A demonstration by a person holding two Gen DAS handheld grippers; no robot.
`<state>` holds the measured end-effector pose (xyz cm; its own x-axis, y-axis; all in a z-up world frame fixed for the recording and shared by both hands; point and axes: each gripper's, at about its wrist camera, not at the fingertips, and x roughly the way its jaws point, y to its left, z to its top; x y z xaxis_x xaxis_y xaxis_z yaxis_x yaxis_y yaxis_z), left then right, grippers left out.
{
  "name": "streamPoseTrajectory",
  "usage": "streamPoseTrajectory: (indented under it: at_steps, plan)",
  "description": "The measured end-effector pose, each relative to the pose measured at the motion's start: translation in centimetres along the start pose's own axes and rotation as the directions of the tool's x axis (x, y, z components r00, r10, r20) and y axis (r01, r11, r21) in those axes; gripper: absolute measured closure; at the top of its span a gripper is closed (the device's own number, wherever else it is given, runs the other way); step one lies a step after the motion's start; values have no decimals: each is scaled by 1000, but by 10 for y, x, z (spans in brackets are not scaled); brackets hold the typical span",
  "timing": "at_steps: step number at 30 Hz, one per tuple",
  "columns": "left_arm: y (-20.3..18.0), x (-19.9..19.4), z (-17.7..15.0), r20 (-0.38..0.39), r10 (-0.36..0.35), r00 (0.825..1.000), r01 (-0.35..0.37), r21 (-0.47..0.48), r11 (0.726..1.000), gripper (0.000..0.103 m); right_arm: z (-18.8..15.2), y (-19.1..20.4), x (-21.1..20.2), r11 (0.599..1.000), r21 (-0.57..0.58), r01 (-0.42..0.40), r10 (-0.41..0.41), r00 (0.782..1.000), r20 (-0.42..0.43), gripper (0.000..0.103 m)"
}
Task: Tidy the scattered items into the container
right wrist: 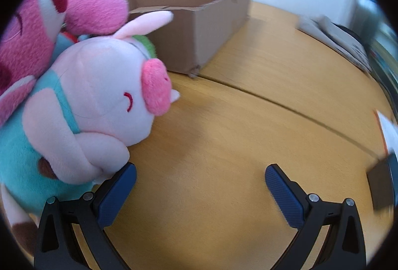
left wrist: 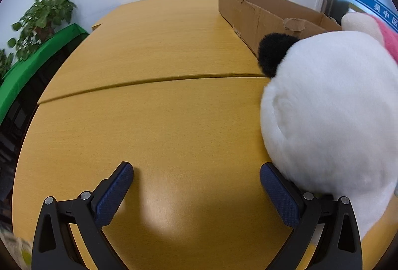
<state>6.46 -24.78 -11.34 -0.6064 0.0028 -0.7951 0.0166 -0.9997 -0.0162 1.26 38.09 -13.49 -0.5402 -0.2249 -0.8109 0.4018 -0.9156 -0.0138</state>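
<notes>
I read the left gripper (left wrist: 196, 170) as spread wide, both blue-padded fingers (left wrist: 117, 193) low over the surface with nothing between them; the outer face of its right finger sits against white plush. The right gripper (right wrist: 201, 171) is likewise wide apart and empty, its left finger (right wrist: 117, 195) just beside pink plush.
</notes>
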Motion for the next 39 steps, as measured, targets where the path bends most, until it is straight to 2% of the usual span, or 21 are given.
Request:
streamPoseTrajectory:
  at_steps: [5, 7, 9, 12, 15, 19, 22, 25, 31, 39]
  plan:
    - [-2, -79, -25, 95, 38, 995, -23, -155, 988, 0, -33, -4, -35, 982, 155, 109, -107, 994, -22, 0]
    - [-7, -117, -31, 124, 56, 991, -27, -226, 974, 0, -48, -1, -70, 965, 225, 132, -143, 989, 33, 0]
    - [-28, -151, -31, 163, 78, 984, -39, -231, 972, 0, -56, 11, -108, 953, 267, 141, -174, 980, 102, 0]
    - [-74, -182, -25, 218, 66, 974, -30, -163, 986, 0, -52, 44, -156, 950, 273, 150, -210, 955, 207, 0]
    - [-120, -189, -15, 201, 31, 979, -7, -119, 993, 0, -38, 83, -183, 948, 284, 140, -222, 934, 281, 0]
    - [-165, -187, -12, 165, -47, 985, 67, -123, 990, 0, -21, 123, -198, 951, 304, 50, -159, 924, 348, 0]
    - [-194, -188, -10, 160, -78, 984, 95, -96, 991, 0, -9, 146, -199, 952, 305, 32, -135, 937, 323, 0]
    - [-215, -191, -5, 158, -108, 981, 118, -53, 992, 0, 4, 169, -196, 953, 289, 87, -168, 949, 268, 0]
    - [-237, -195, 4, 158, -151, 976, 153, -1, 988, 0, 15, 184, -201, 934, 327, 147, -234, 940, 247, 0]
    - [-246, -196, 11, 154, -163, 975, 164, 7, 986, 0, 23, 189, -193, 942, 292, 167, -233, 950, 209, 0]
